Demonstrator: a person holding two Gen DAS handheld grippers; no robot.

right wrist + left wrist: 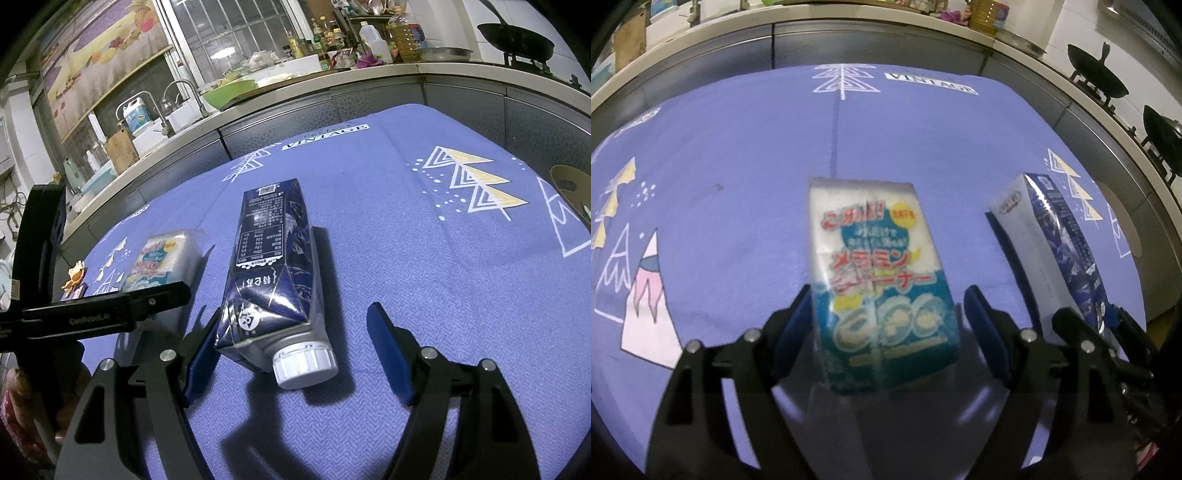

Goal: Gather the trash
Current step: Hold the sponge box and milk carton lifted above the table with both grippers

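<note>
Left gripper [886, 317] angled steeply down over the purple patterned tablecloth [738, 166], jaws wide; the blue-and-white plastic-wrapped sponge pack [879, 288] lies on the cloth between its blue pads, left pad at the pack's edge, right pad clear of it, so no grip. Just to the right lies the dark blue milk carton with white screw cap [269, 266], on its side. Right gripper [291, 332] tilted down, jaws wide astride the carton's cap end; left pad at the carton's corner, right pad apart.
</note>
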